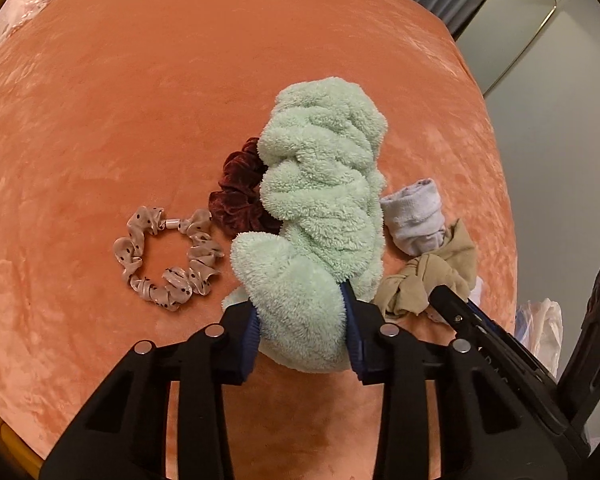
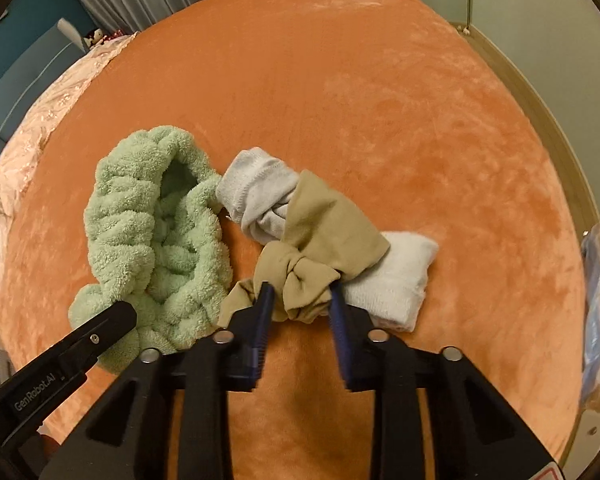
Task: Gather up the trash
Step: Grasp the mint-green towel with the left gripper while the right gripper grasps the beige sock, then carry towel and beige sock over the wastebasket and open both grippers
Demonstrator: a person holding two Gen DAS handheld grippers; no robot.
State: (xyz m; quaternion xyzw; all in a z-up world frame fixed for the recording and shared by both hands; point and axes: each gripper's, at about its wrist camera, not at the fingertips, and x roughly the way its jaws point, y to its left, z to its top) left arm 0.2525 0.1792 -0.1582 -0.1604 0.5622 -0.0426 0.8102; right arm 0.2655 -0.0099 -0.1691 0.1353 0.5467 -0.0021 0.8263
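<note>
Mint-green fluffy terry headband (image 1: 320, 208) lies on the orange velvet bed (image 1: 140, 100); my left hand-held gripper (image 1: 304, 336) pinches its near end. My right hand-held gripper (image 2: 300, 304) clamps the knotted beige stocking (image 2: 312, 256), both ready for lifting.

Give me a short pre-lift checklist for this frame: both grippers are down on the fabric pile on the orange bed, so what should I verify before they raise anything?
1. Left gripper jaws closed on the mint fluffy headband: ok, the near end sits pinched between them.
2. Right gripper jaws closed on the tan knotted stocking: ok, pinched at the knot.
3. Stocking free of the white socks: not ok, it drapes over them and may drag them.
4. Headband free of the maroon scrunchie: cannot tell, it overlaps the scrunchie's edge.
5. Spotted scrunchie clear of both grippers: ok, it lies apart.
6. Plastic bag ready beside the bed: cannot tell, only a sliver shows.
</note>
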